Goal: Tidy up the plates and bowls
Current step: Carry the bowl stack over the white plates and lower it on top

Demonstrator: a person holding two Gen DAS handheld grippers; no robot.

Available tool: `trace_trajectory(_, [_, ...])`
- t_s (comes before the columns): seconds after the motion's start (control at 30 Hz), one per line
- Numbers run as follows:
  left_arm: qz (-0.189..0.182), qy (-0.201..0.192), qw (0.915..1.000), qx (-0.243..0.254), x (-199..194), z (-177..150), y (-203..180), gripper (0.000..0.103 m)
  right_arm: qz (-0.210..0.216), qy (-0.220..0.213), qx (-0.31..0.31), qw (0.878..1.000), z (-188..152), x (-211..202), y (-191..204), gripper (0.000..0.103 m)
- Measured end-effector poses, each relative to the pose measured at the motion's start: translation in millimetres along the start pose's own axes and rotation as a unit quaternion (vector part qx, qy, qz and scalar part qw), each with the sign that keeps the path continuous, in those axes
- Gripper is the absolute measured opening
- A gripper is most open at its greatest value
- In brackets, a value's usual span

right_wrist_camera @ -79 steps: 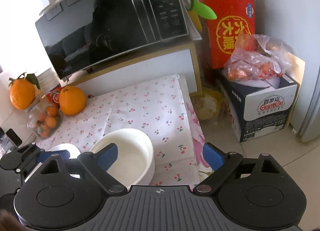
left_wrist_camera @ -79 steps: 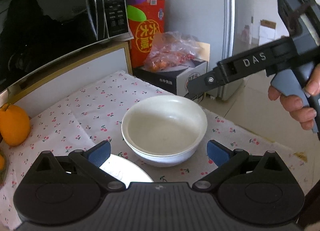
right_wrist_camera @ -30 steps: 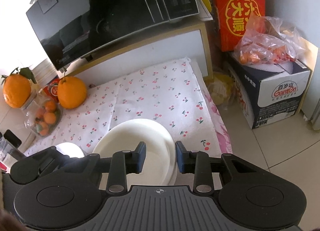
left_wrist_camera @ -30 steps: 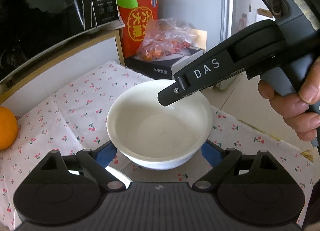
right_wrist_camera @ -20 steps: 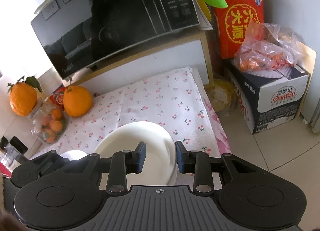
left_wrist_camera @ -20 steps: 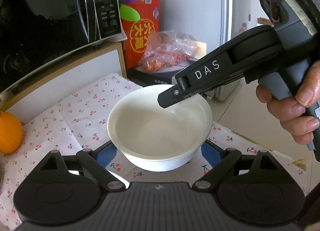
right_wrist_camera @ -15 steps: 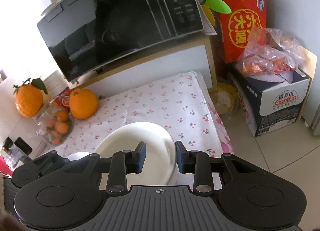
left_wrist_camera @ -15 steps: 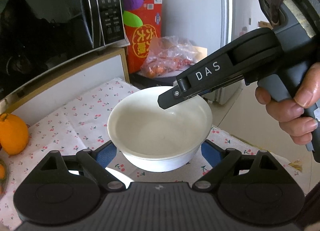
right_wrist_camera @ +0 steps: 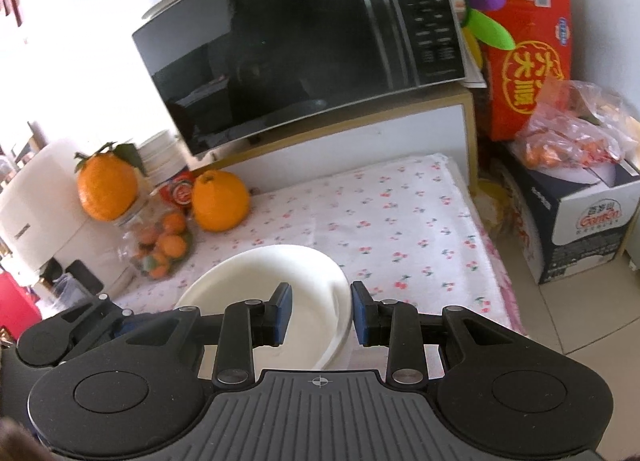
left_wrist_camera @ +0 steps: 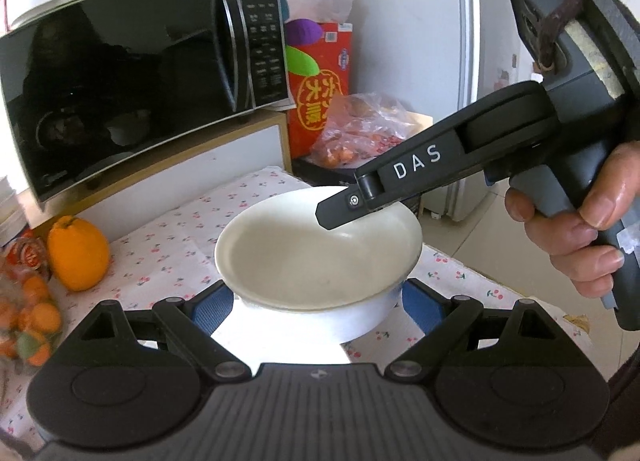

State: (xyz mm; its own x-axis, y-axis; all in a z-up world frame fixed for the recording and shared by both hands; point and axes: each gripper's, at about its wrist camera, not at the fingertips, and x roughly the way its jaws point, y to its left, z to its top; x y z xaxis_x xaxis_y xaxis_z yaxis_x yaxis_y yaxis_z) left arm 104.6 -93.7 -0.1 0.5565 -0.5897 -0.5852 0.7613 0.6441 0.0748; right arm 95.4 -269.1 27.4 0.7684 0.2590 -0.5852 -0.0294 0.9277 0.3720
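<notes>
A white bowl (left_wrist_camera: 312, 257) hangs tilted above the cherry-print cloth (left_wrist_camera: 168, 245), gripped from two sides. My left gripper (left_wrist_camera: 316, 305) spans it widely, its blue pads (left_wrist_camera: 420, 301) pressed against the lower outer wall. My right gripper (right_wrist_camera: 320, 311) is shut on the bowl's (right_wrist_camera: 256, 281) rim, one pad inside and one outside. In the left wrist view the right gripper's finger (left_wrist_camera: 360, 201) reaches over the far rim, with a hand (left_wrist_camera: 580, 229) on its handle. A bright white dish (left_wrist_camera: 280, 345) lies on the cloth under the bowl, mostly hidden.
A black microwave (left_wrist_camera: 120, 93) stands on a white cabinet behind the cloth. Large oranges (right_wrist_camera: 220, 201) and a bag of small ones (right_wrist_camera: 160, 245) sit at the left. Right of the cloth's edge are a cardboard box (right_wrist_camera: 580, 229), a red carton (right_wrist_camera: 520, 73) and tiled floor.
The right gripper came in and shut on the bowl's rim, and the left closed around it. Over the last second both rose with the bowl, lifting it off the cloth.
</notes>
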Motion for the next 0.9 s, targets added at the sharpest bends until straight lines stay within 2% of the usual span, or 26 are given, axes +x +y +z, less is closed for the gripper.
trace_trajectory(0.5, [0.023,0.017,0.9995,-0.016,-32,-23,35,0.090,0.020,0.031,-0.029,0.999,-13,24,63,0.031])
trace_trajectory(0.9, [0.030,0.047,0.9978,-0.037,-33,-45,46,0.090,0.000,0.070,-0.049,0.996,-29,50,90,0.031])
